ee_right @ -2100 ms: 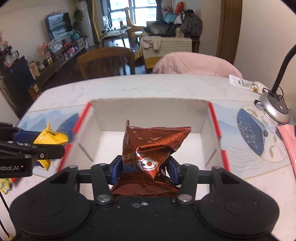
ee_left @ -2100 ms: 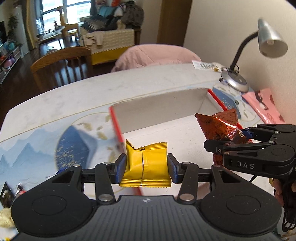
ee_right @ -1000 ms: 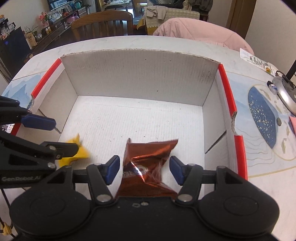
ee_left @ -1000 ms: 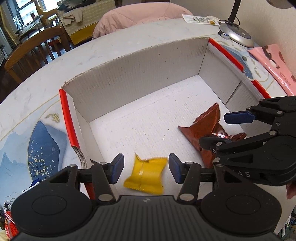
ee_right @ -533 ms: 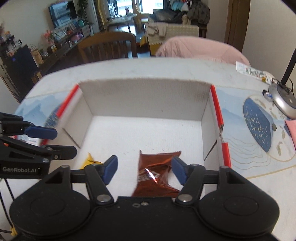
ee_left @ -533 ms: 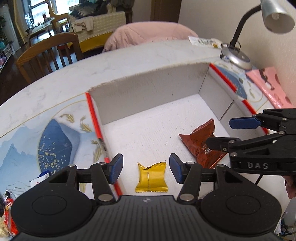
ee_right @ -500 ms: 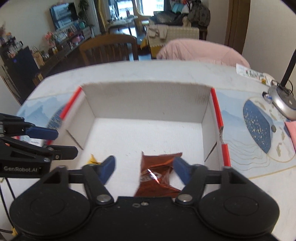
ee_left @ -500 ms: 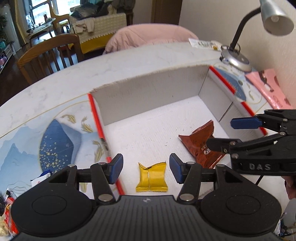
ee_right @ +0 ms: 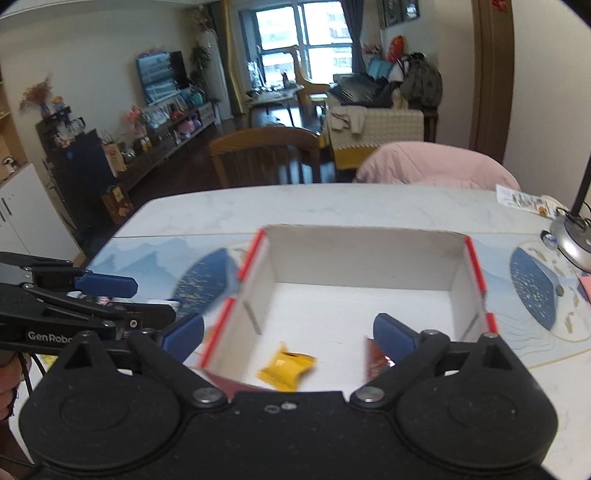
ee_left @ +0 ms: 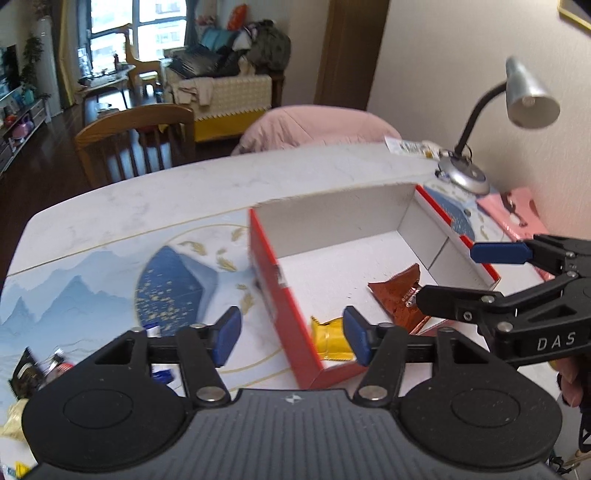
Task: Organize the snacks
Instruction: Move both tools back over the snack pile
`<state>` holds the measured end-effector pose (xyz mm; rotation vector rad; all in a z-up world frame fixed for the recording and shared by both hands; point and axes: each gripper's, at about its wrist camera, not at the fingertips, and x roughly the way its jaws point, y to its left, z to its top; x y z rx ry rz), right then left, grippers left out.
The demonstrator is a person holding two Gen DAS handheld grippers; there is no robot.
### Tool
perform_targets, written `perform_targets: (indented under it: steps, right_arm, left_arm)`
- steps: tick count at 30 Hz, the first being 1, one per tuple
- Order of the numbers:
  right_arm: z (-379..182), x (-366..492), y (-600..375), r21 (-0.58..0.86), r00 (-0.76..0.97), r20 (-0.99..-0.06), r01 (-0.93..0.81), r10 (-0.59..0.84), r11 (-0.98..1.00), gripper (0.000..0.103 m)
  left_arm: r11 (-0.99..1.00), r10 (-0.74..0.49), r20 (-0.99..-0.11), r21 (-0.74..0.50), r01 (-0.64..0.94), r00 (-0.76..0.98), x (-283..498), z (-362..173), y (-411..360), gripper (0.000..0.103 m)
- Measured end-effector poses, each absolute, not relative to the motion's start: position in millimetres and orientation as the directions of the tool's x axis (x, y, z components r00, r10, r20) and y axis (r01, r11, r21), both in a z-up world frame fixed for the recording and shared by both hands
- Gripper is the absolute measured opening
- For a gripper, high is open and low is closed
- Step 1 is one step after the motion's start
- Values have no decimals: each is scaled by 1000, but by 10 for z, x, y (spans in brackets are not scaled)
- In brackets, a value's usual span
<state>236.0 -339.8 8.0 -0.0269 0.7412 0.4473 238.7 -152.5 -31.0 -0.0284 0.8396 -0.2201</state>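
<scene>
A pale marble-patterned counter (ee_right: 332, 206) fills the foreground, printed with blue mountains and a gold-flecked blue circle. On it sits an open cardboard box (ee_right: 354, 254) with white inner walls and red edges.

Two snacks lie on the box floor near its front wall. A yellow foil packet (ee_right: 286, 369) rests toward the left side, and a reddish-brown foil packet (ee_left: 397, 295) lies to its right, apart from it.

The left hand-held gripper (ee_left: 291, 334) has its blue-padded jaws spread wide and holds nothing. In the left wrist view it straddles the box's red left wall, one fingertip over the counter and the other in front of the yellow packet.

The right hand-held gripper (ee_right: 288, 338) is also spread wide and empty, sitting low at the near side of the box with both packets visible between its fingers.

More small wrapped snacks (ee_left: 22, 369) lie on the counter at the far left. A silver gooseneck desk lamp (ee_left: 524, 96) stands at the counter's right end beside a cream wall, with a pink sheet (ee_left: 517, 210) next to its base.

Beyond the counter are a wooden chair (ee_right: 264, 155), a pink padded chair (ee_right: 436, 162), a cluttered sofa (ee_right: 376, 122), a television (ee_right: 159, 75) and bright windows (ee_right: 306, 29).
</scene>
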Motion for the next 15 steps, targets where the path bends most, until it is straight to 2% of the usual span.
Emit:
perform_targets:
  steps: [5, 10, 15]
  right_arm:
    - [148, 2126, -3035, 133, 655, -623, -450, 427, 883, 103]
    - [130, 1937, -2650, 156, 642, -599, -492, 478, 856, 103]
    - [54, 1781, -2260, 161, 632, -595, -511, 497, 844, 103]
  left_arm:
    - [979, -205, -713, -137, 153, 671, 2080, -235, -1104, 69]
    - [982, -186, -687, -148, 115, 702, 1771, -215, -675, 77]
    - [983, -168, -687, -169, 70, 707, 1522, -244, -246, 78]
